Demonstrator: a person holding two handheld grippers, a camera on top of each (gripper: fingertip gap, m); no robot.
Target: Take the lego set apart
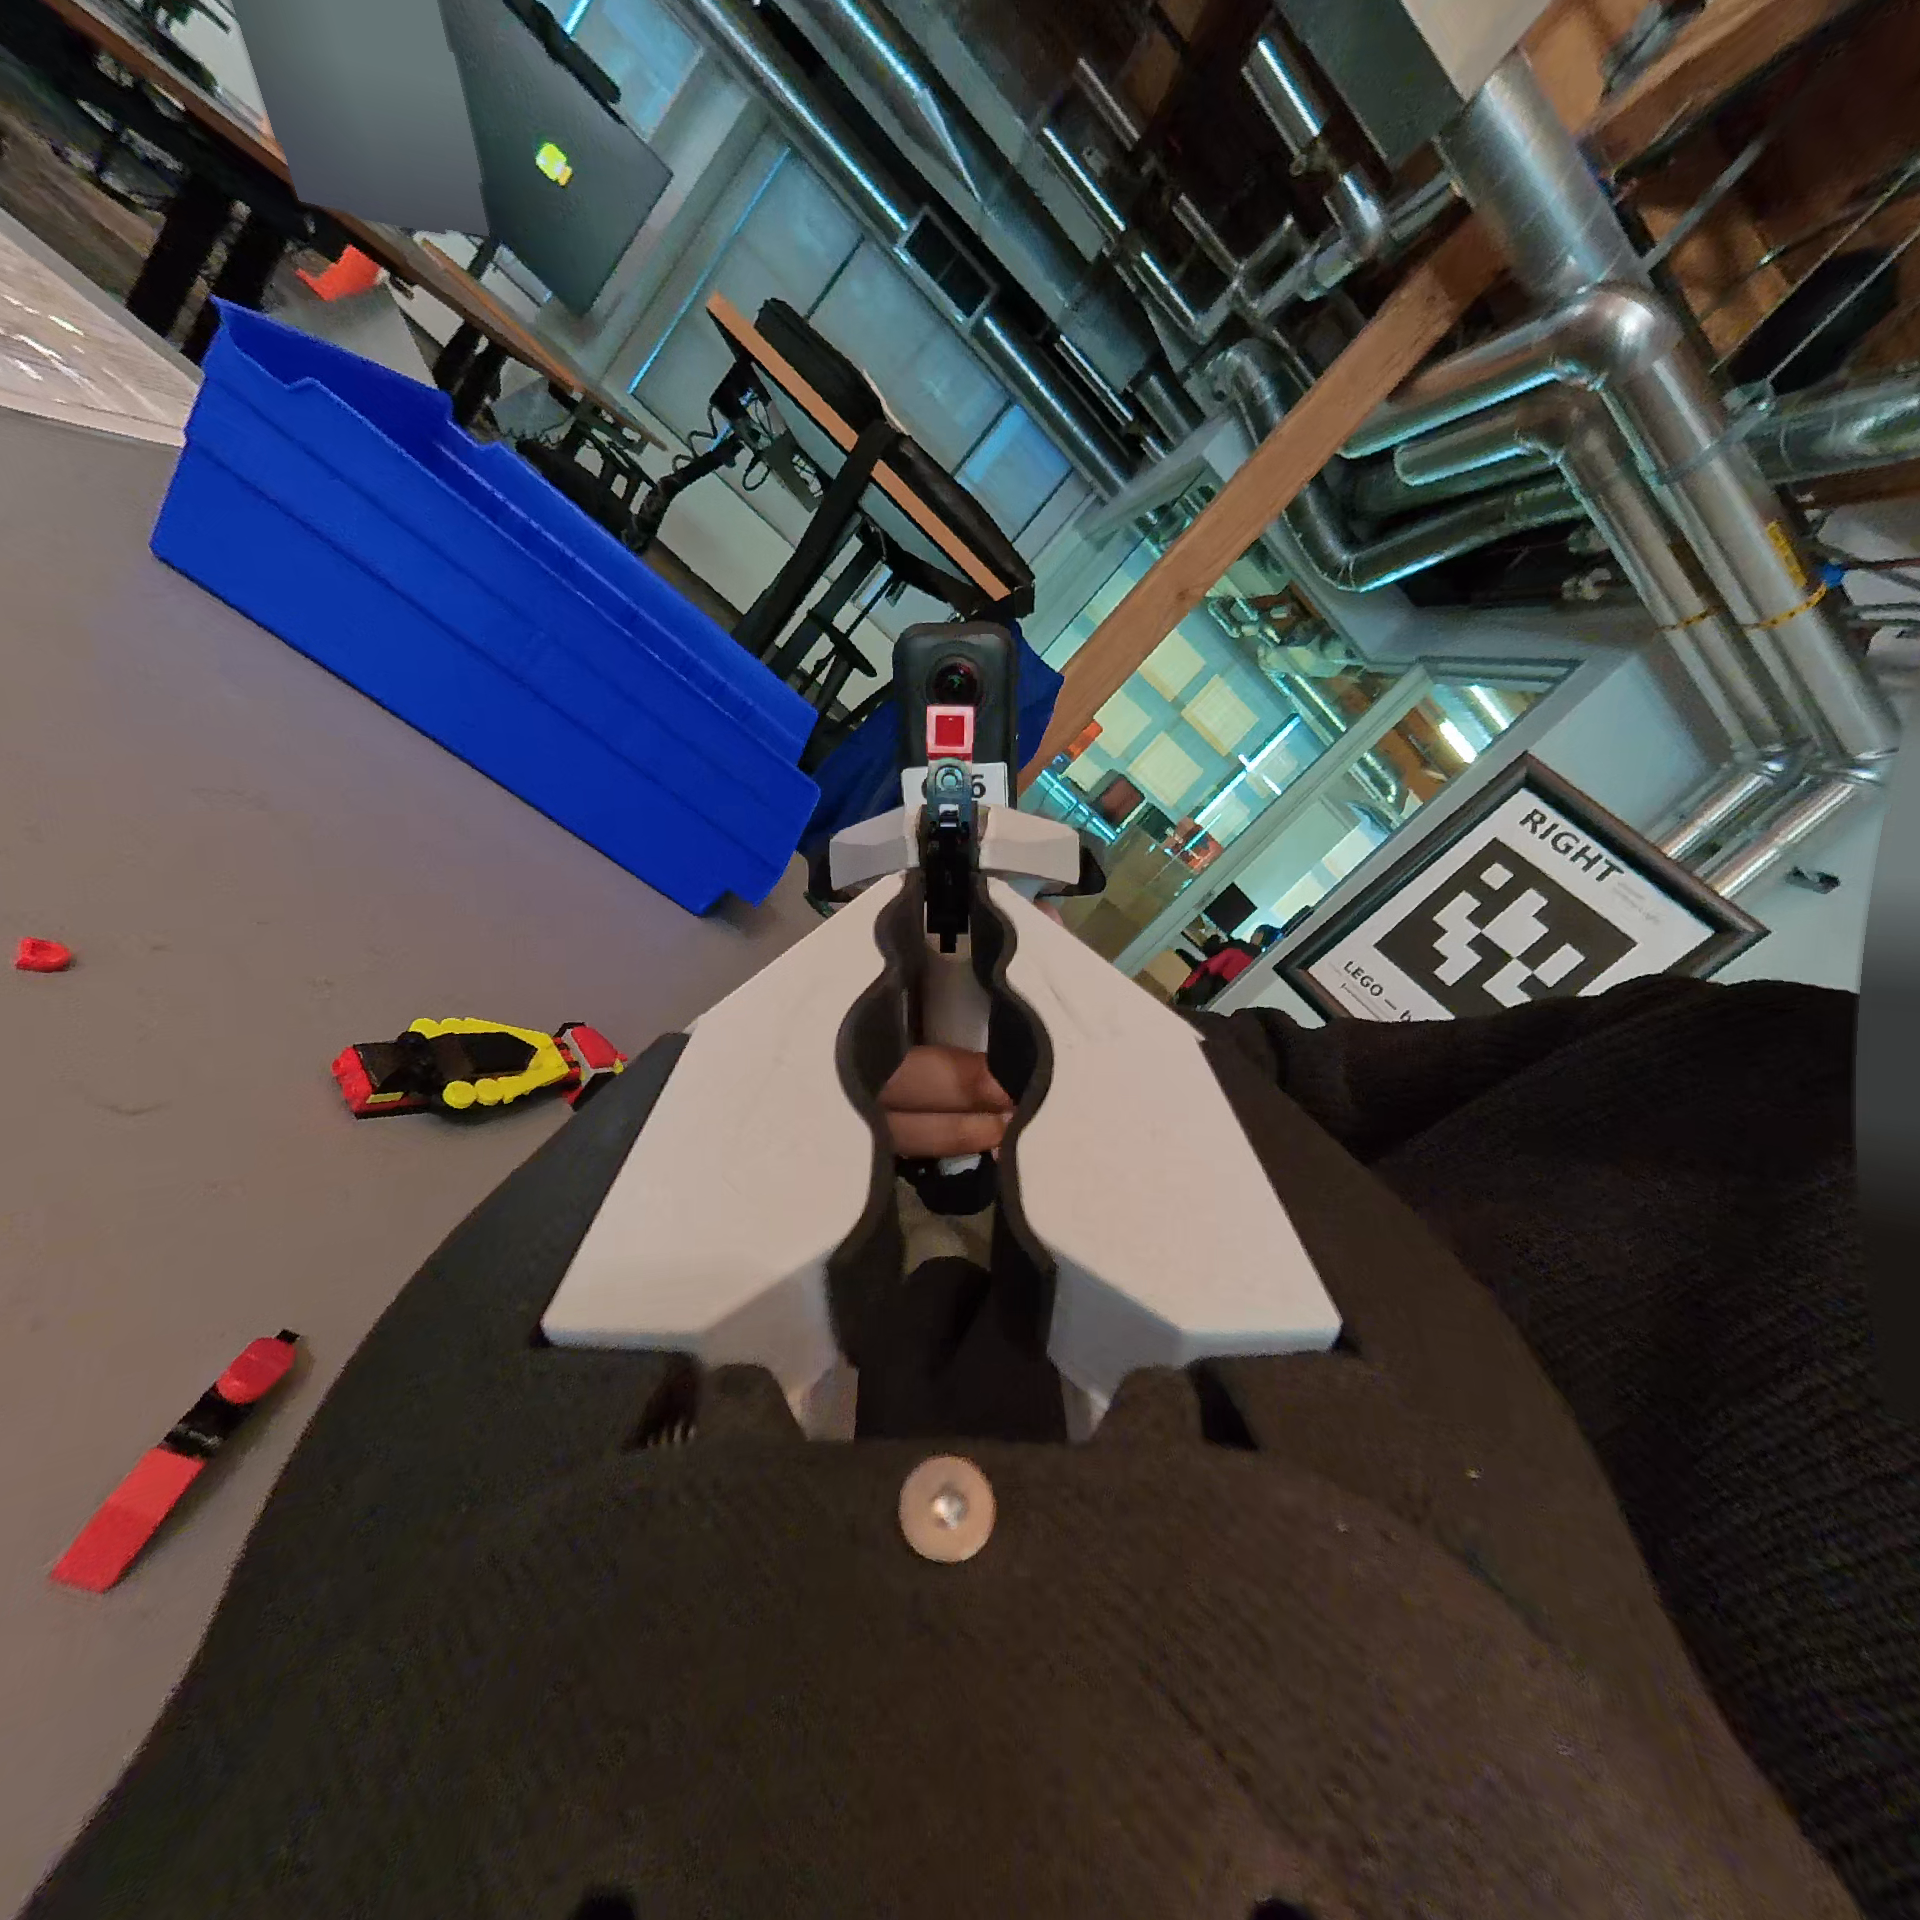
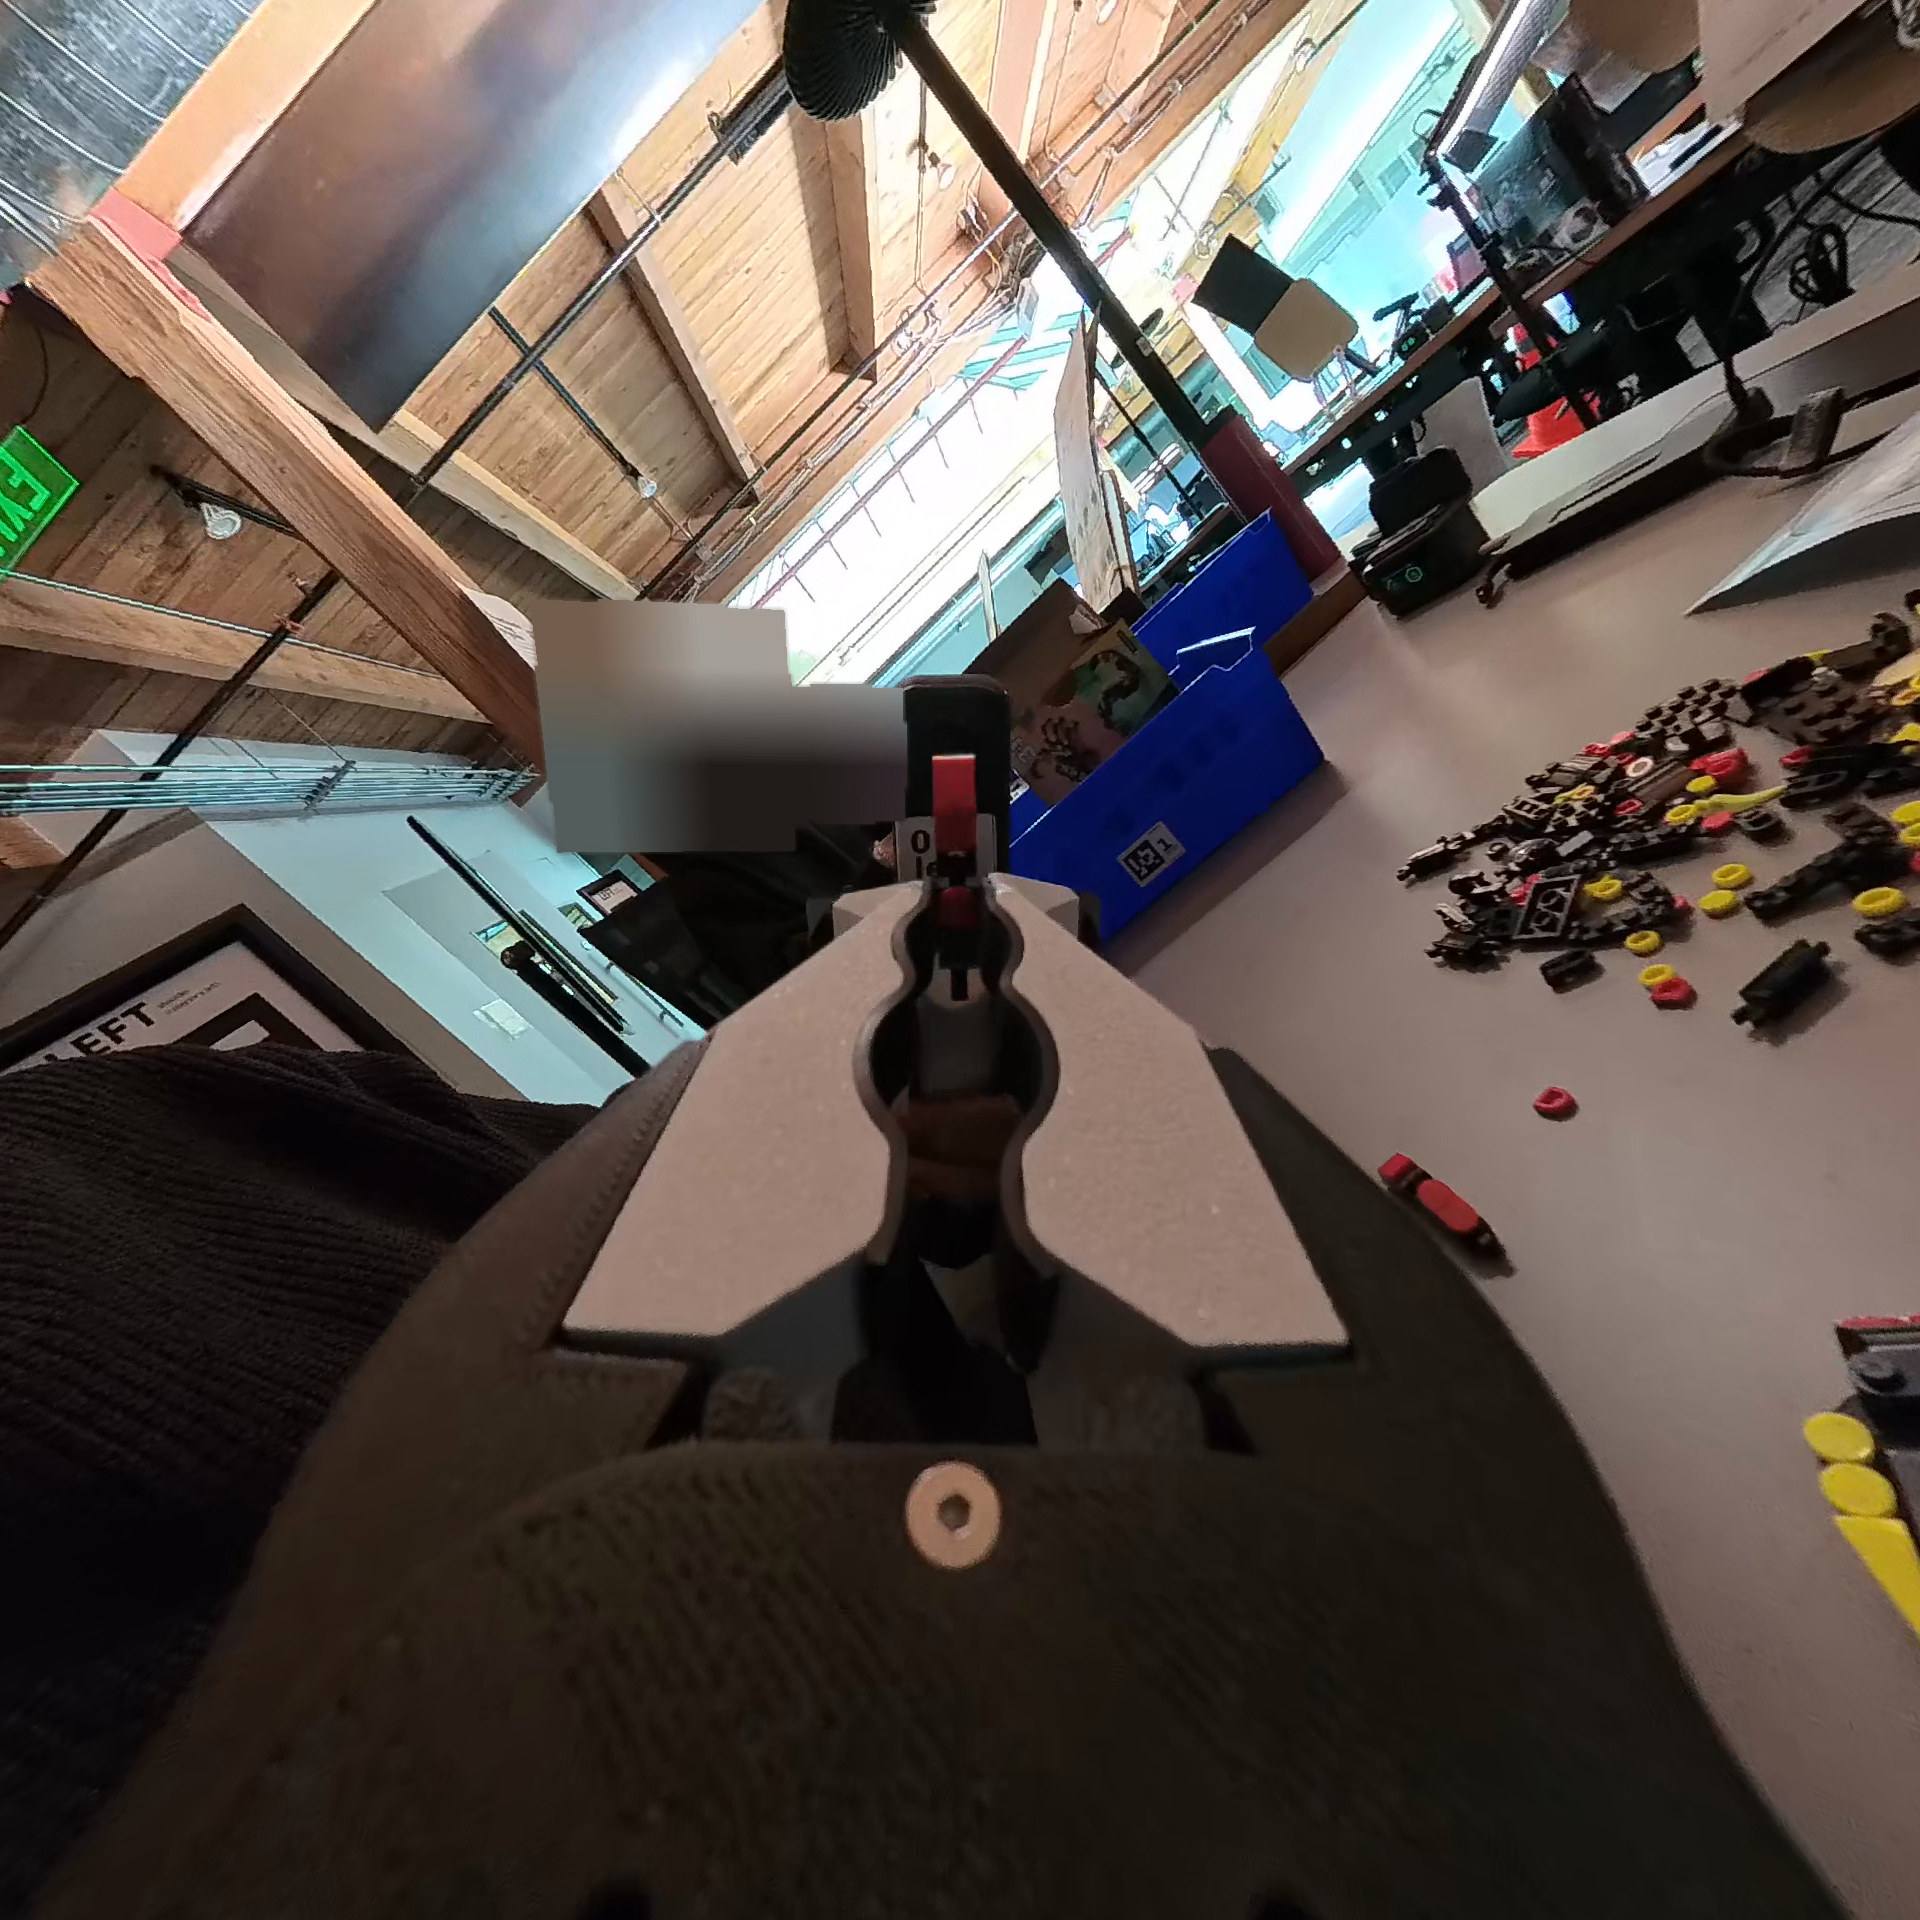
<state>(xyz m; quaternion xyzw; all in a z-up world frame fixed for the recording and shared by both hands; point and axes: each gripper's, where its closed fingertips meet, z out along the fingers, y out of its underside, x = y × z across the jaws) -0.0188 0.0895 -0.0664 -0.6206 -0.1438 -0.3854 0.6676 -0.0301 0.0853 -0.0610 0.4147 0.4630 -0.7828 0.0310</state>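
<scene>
My two grippers face each other tip to tip above the grey table [image 1: 208,831]. My left gripper [image 1: 945,914] is shut on a small black lego piece [image 1: 945,883]. The right gripper's grey fingers [image 1: 1039,847] and its camera show just beyond it. In the right wrist view my right gripper [image 2: 956,925] is shut on a small red and black lego piece [image 2: 954,805], whose red end sticks out past the tips. A larger yellow, red and black lego part [image 1: 478,1065] lies on the table to the left.
A blue bin [image 1: 468,603] stands at the back; it also shows in the right wrist view [image 2: 1174,790]. A red and black strip [image 1: 177,1455] and a small red piece [image 1: 42,954] lie loose. Several loose black, yellow and red pieces [image 2: 1662,862] lie in a pile at the right. Left and right tips are no more than a few centimetres apart.
</scene>
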